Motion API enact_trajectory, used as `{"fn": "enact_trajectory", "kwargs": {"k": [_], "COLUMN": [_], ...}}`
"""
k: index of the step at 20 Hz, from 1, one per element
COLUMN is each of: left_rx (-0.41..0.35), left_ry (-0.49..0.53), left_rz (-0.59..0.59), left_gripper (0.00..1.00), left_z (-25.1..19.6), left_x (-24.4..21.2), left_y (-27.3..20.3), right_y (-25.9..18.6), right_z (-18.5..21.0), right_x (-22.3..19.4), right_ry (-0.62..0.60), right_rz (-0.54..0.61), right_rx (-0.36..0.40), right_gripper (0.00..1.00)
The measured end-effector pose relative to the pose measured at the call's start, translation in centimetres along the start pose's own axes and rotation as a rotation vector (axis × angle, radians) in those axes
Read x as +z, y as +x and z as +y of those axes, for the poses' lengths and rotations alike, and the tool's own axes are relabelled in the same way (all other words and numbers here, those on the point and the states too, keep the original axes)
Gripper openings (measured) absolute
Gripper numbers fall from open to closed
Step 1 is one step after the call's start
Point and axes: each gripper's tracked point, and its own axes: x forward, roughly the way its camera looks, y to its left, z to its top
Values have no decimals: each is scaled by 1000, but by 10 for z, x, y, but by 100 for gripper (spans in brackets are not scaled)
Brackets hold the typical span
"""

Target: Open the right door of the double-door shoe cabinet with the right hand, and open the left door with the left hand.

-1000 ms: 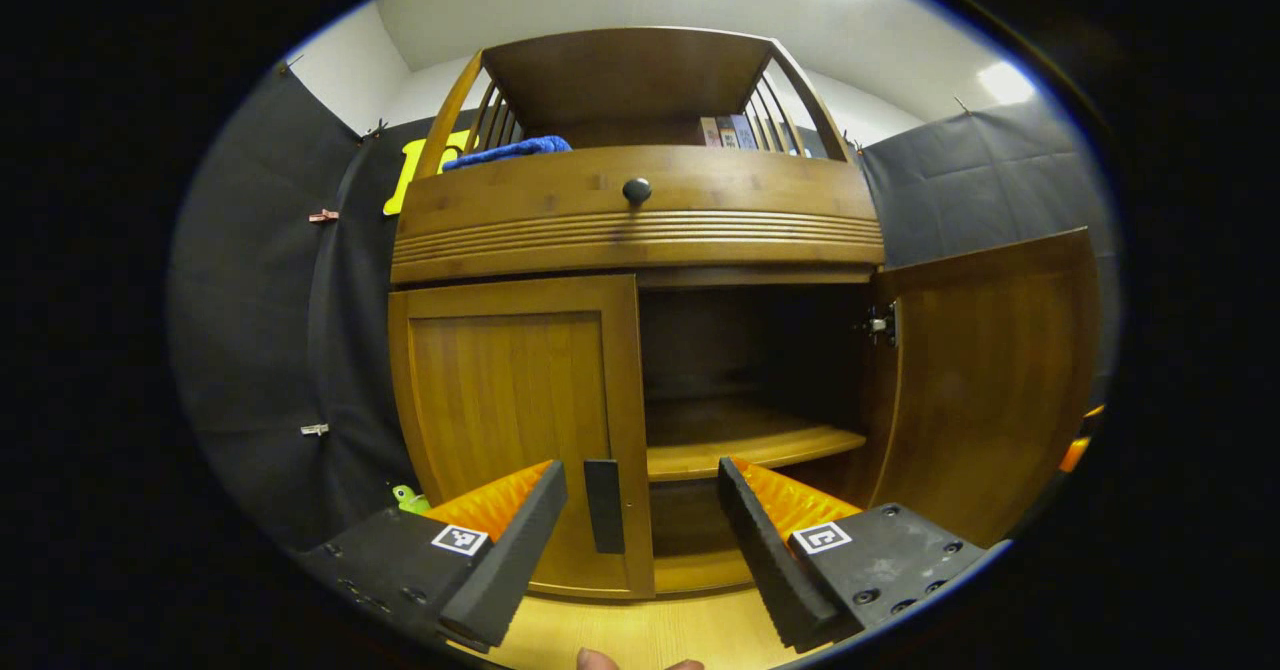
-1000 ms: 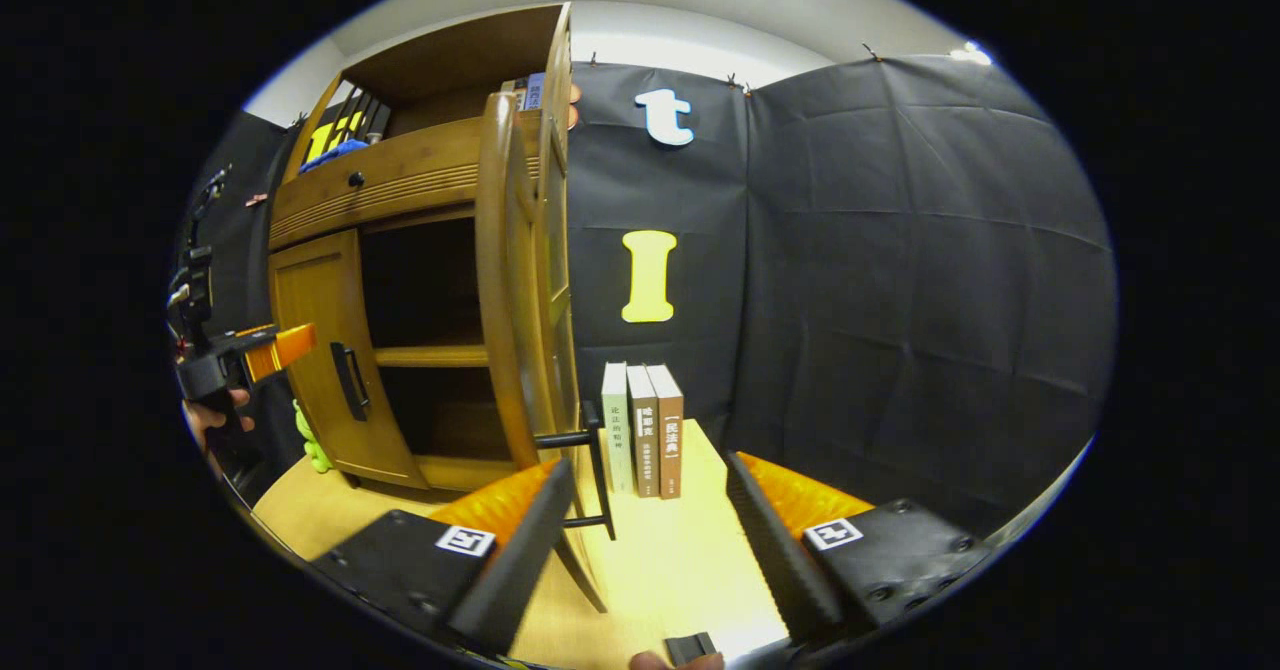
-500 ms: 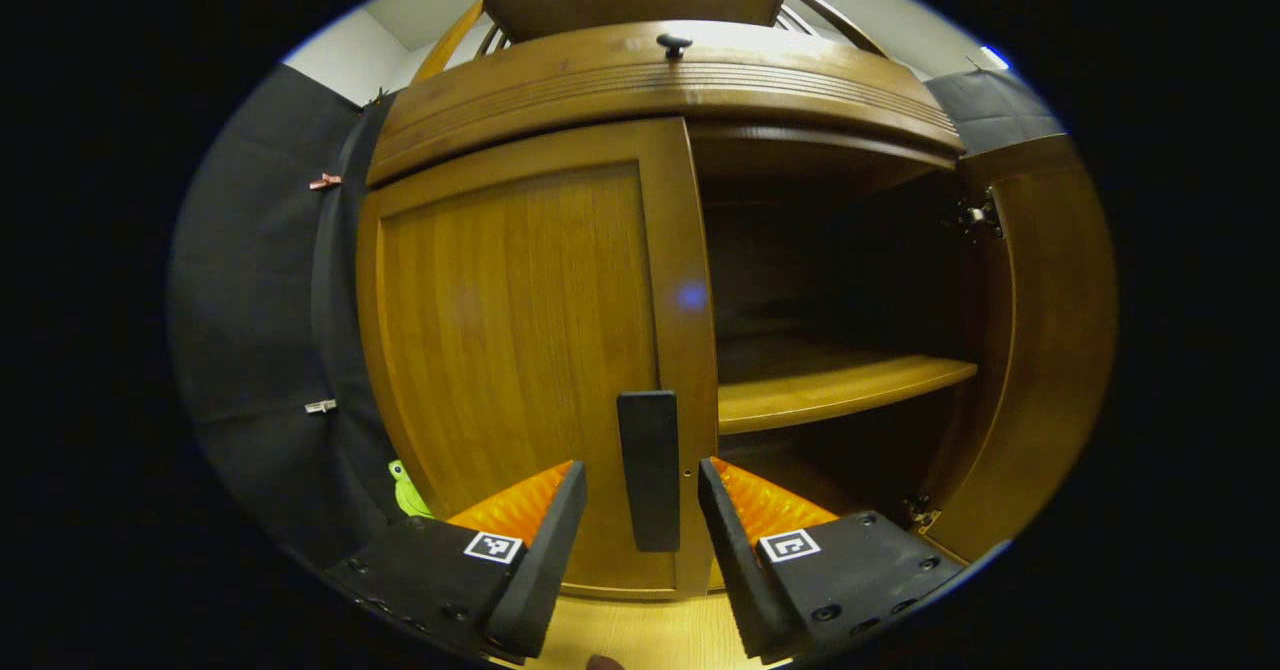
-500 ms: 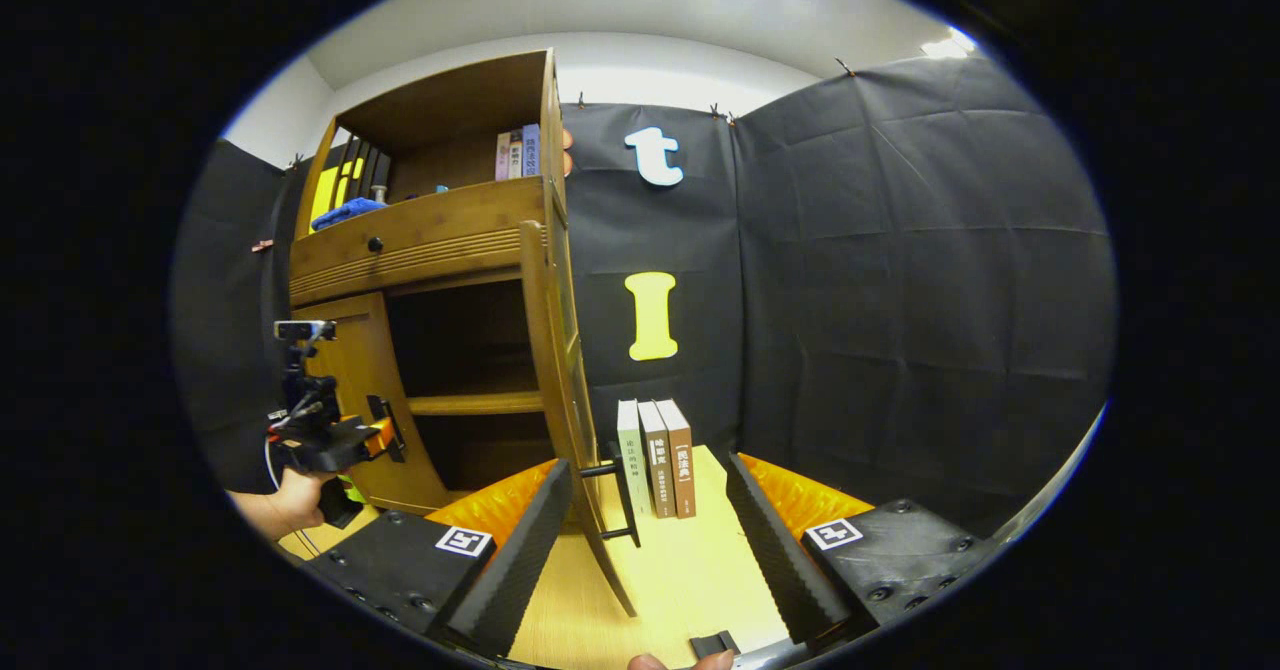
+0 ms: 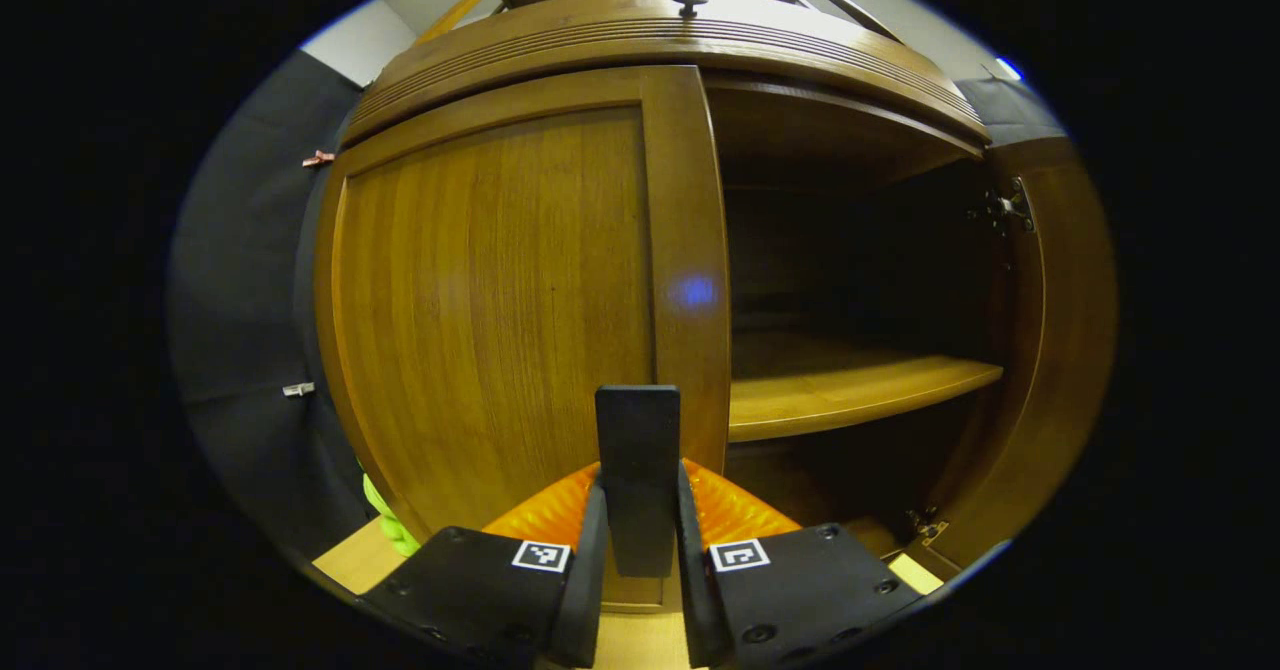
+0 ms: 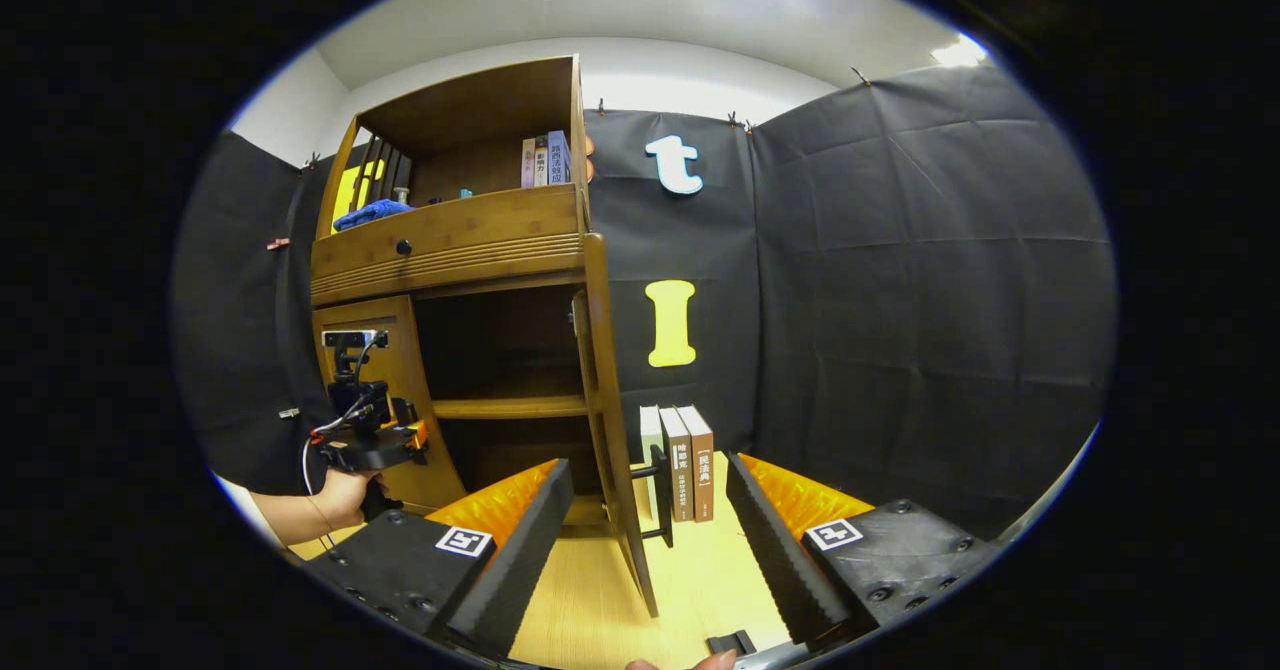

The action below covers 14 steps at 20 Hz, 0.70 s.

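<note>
at left door (image 5: 500, 290) — left gripper (image 5: 640, 540) clamped on handle (image 5: 637, 470); right gripper (image 6: 650, 540) spread — right door (image 6: 610, 400) swung out.

The pale wooden bench (image 6: 690, 580) carries the shoe cabinet (image 6: 470, 250). Three books (image 6: 678, 462) stand upright on it beside the cabinet's open right door (image 6: 610, 420).

Your left gripper (image 5: 640, 590) has ribbed fingers, screwed plates and square markers. A white sleeve (image 6: 238, 510) shows behind your hand (image 6: 340, 498).
</note>
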Motion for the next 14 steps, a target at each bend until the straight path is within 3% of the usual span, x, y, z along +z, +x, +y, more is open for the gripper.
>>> {"fn": "enact_trajectory", "kwargs": {"k": [5,14], "left_rx": [-26,-93], "left_ry": [7,18], "left_rz": [20,8], "left_gripper": [31,31], "left_z": [5,38], "left_x": [-2,-12], "left_y": [-19,-101], "right_y": [-3,-10], "right_z": [17,68], "right_x": [-3,-15], "right_ry": [-19,-61], "right_rz": [2,25], "right_rx": [0,42], "right_gripper": [98,98]}}
